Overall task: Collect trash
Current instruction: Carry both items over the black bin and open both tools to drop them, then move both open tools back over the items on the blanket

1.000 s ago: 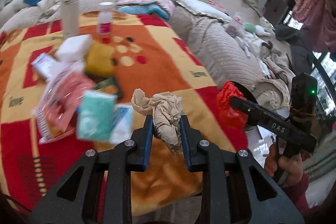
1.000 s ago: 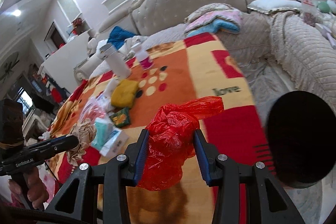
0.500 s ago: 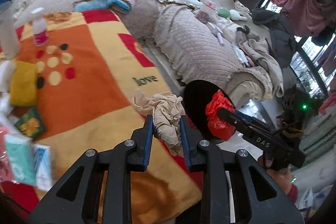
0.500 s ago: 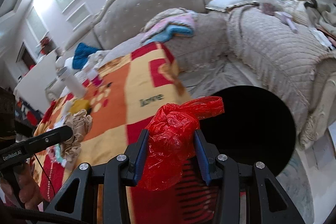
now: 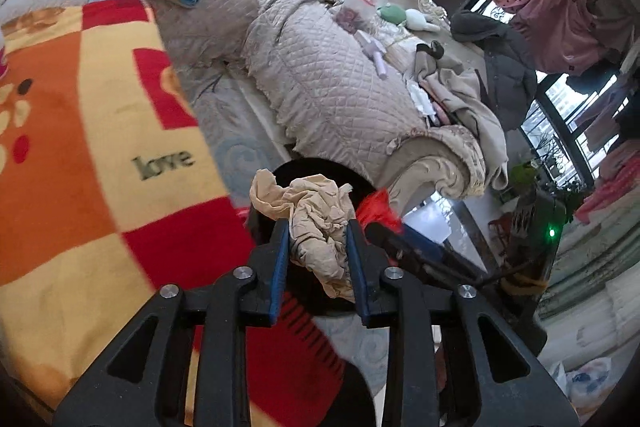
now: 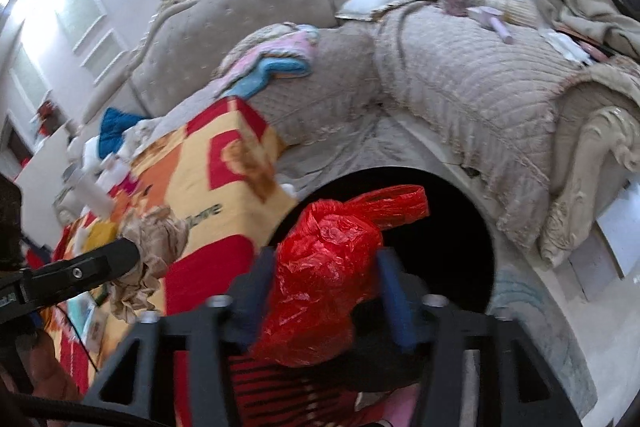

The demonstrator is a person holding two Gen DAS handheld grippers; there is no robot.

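Observation:
My left gripper [image 5: 318, 251] is shut on a crumpled beige cloth [image 5: 316, 215] and holds it over the near rim of a black round bin [image 5: 304, 291]. My right gripper [image 6: 326, 275] is shut on a crumpled red plastic bag [image 6: 332, 267] and holds it above the bin's dark mouth [image 6: 440, 227]. The right gripper with the red bag [image 5: 378, 209] shows just right of the cloth in the left wrist view. The left gripper [image 6: 132, 259] with the cloth [image 6: 156, 239] shows at the left in the right wrist view.
An orange, yellow and red blanket [image 5: 100, 147] covers the table beside the bin, with bottles and packets [image 6: 92, 195] at its far end. A quilted beige sofa [image 5: 340, 87] with clothes and toys stands behind the bin. Pale floor [image 6: 608, 247] lies to the right.
Both grippers have swung right, away from the table's clutter, and now hang over the black bin. Each keeps its hold on its piece of trash.

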